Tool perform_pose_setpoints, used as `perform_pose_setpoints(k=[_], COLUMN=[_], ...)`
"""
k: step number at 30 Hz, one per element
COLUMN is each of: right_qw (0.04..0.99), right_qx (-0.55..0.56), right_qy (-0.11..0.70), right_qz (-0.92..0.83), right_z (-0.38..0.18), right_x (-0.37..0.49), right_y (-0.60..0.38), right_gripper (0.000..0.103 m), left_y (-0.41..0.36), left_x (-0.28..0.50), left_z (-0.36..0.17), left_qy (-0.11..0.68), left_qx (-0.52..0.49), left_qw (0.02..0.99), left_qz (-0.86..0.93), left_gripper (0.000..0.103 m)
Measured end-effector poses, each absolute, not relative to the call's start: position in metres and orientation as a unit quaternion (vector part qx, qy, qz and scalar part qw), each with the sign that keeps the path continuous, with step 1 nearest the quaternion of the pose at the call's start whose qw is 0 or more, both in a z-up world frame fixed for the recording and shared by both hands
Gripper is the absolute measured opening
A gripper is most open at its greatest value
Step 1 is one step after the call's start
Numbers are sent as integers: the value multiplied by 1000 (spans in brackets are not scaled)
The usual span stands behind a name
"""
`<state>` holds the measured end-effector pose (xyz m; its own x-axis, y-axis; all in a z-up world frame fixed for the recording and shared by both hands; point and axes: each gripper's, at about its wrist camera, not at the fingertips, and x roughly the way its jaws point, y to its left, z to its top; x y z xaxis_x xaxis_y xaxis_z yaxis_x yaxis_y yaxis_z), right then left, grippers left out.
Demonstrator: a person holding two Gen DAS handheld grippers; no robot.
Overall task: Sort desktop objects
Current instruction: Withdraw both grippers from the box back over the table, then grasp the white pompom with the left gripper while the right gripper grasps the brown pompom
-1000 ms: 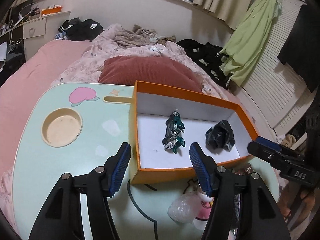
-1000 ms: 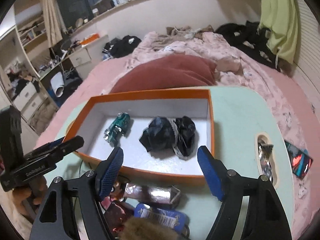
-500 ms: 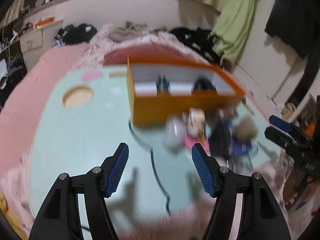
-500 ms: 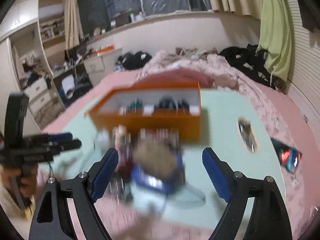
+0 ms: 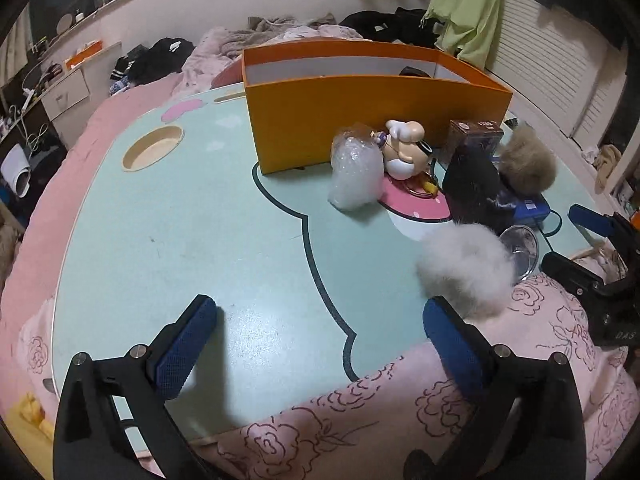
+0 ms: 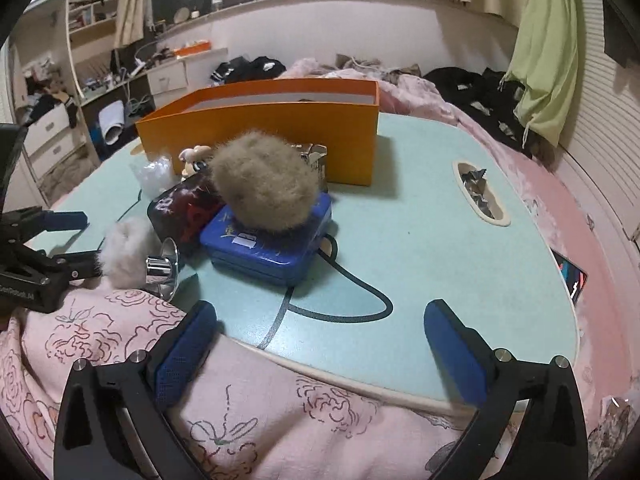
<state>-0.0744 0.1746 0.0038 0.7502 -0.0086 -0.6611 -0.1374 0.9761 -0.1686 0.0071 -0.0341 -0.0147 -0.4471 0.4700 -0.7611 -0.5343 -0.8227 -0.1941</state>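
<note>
An orange box [image 5: 360, 112] stands at the back of the mint table [image 5: 180, 240]. In front of it lie a clear plastic bag [image 5: 354, 172], a toy figure [image 5: 404, 148], a dark pouch [image 5: 472, 188], a white fluffy ball [image 5: 464, 268] and a metal piece [image 5: 520, 252]. A brown fluffy ball [image 6: 264, 184] rests on a blue tin [image 6: 272, 240]. My left gripper [image 5: 318, 316] hovers over the table's near edge, jaws opening wide, nothing between them. My right gripper [image 6: 320, 316] is beside it to the right, also opening and empty.
A round cup hole [image 5: 152, 148] is sunk into the table's left side. A slot [image 6: 478, 192] on the right holds foil wrappers. Pink floral fabric [image 6: 280, 420] covers the near edge. A phone-like item [image 6: 574, 276] lies on the bed.
Both grippers have drawn back from above the box to the table's near edge and dropped lower. Their jaws stand wider apart than before.
</note>
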Motion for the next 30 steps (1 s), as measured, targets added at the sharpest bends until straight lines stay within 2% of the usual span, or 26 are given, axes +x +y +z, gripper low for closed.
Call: perform_pose_setpoints(k=[11,20,24,27,29,30], right_qw=[943,945,945,945,945,945], right_qx=[-103,-101,-101,-101,-101,-102], right_qy=[302,294,294,294,293,293], right_qz=[92,104,105,105,106,107], right_z=[6,7,7,7,7,7], right_x=[-83,-83,-83,-83,-83,-83], right_y=[164,163,163,163,163,163], right_gripper=[103,103,103,103,103,103], left_y=[-33,-34,-41,-34,-21,-8], left_x=[6,6,15,20,20,18], left_z=[-17,-16,0,19,24,25], left_qy=[36,26,-3,-32,-13,11], left_qx=[-437,-437,-403,-384,-380,-381], left_qw=[293,290,321,391,407,406], left_qz=[850,851,857,836,830,831], left_gripper=[103,103,102,102,93,82])
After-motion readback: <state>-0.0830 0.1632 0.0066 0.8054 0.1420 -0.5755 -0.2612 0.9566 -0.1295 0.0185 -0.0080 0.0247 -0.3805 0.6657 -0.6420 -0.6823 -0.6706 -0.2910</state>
